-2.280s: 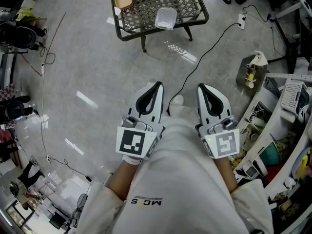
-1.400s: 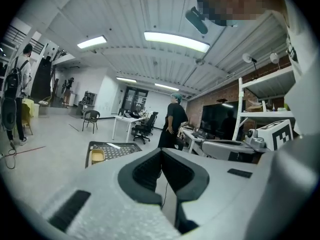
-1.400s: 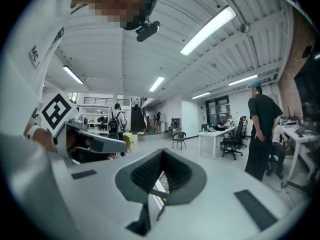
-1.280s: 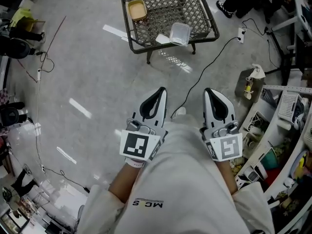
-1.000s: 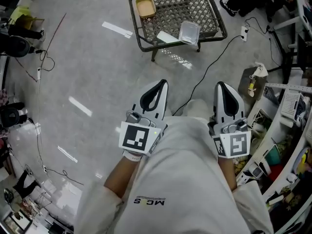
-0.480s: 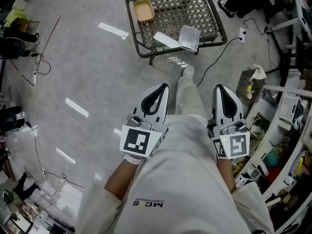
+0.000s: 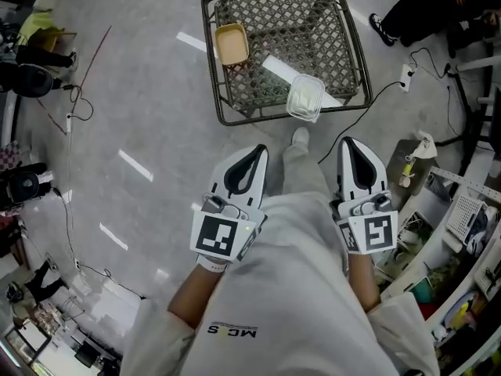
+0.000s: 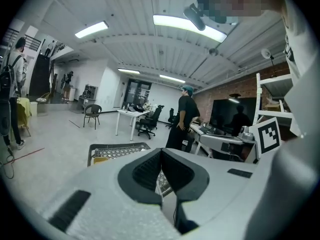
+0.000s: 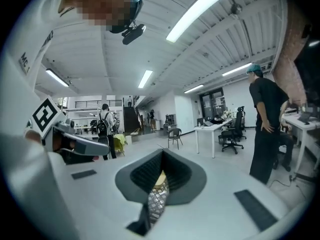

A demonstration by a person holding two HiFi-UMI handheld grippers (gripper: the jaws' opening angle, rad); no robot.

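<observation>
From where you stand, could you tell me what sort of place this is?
Likely an open-plan workshop or lab office: a desk with office chairs, a large monitor, and cables trailing over the bare floor.

A low square table point(image 7: 301, 30) of dark wire mesh with a raised rim stands on the grey floor; a small tan tub point(image 7: 232, 44), open and upright, sits by its left rim; a clear square tub point(image 7: 304, 98) rests upright at the near rim, well apart from the tan one.
</observation>
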